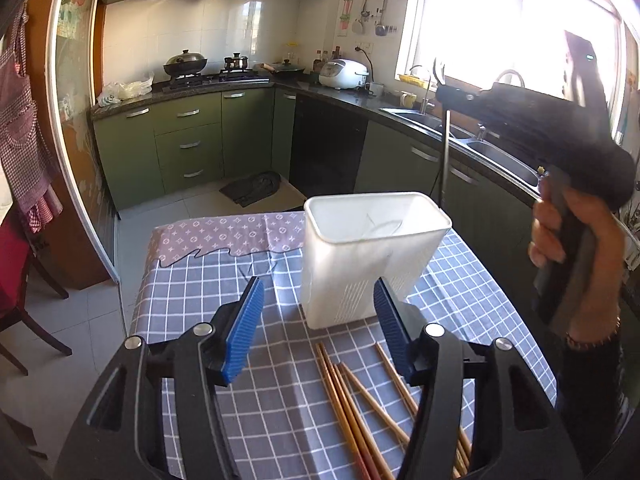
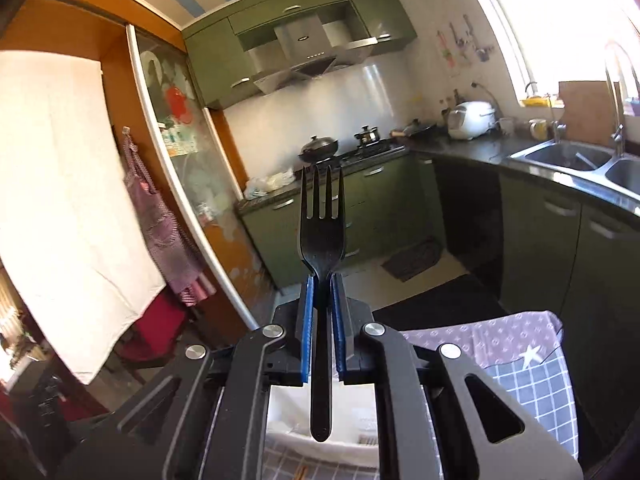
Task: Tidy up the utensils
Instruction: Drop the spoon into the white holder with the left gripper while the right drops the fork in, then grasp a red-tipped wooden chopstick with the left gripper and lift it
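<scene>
Fork point(image 2: 321, 236) above bin point(image 1: 370, 256), chopsticks point(image 1: 352, 408) below.
We clamp the upright fork in the right gripper point(image 2: 322, 280); our left gripper point(image 1: 318, 312), half open and empty, is nearer the chopsticks.

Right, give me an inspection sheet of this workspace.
Surface: table under a grey-blue checked cloth.
Job's things: white slotted plastic utensil holder upright; brown wooden chopsticks loose in front of it; black plastic fork, tines forward.
Clutter: nothing seen.
Grippers: left gripper open, nothing between its jaws; right gripper shut on the fork's handle, raised above the holder.
Cables: nothing seen.
Surroundings: green kitchen cabinets, steel sink, bright window.
</scene>
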The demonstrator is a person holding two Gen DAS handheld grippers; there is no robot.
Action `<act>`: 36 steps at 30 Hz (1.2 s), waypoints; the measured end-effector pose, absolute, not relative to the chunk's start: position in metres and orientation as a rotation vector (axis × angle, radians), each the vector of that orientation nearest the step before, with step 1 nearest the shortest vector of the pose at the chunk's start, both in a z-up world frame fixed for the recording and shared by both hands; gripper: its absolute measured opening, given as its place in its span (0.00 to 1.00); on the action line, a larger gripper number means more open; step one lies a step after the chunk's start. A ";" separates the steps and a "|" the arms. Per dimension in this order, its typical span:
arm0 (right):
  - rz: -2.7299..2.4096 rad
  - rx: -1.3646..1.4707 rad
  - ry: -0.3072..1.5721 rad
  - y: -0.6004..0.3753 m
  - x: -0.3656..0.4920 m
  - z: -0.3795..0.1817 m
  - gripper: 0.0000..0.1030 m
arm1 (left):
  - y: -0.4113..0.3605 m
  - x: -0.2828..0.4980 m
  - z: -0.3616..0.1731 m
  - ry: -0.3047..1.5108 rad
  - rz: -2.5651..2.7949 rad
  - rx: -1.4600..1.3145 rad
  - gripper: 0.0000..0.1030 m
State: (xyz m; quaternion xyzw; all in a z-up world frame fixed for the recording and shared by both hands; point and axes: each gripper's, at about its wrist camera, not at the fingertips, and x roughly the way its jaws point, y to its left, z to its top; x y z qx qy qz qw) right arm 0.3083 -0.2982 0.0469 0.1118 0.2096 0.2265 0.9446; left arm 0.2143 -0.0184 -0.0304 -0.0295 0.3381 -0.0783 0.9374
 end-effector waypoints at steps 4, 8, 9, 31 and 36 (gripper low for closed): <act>0.405 0.158 0.433 -0.280 0.324 0.013 0.10 | -0.001 0.193 -0.048 0.726 -0.144 -0.089 0.56; 0.398 0.139 0.443 -0.276 0.317 -0.011 0.10 | 0.008 0.184 -0.060 0.750 -0.143 -0.137 0.56; 0.398 0.129 0.439 -0.275 0.316 -0.015 0.10 | 0.009 0.183 -0.063 0.759 -0.150 -0.145 0.56; 0.342 0.199 0.441 -0.351 0.175 -0.036 0.52 | -0.040 0.169 -0.076 0.839 -0.226 -0.069 0.64; 0.255 0.240 0.551 -0.381 0.142 -0.081 0.57 | -0.048 0.173 -0.097 0.904 -0.214 -0.061 0.64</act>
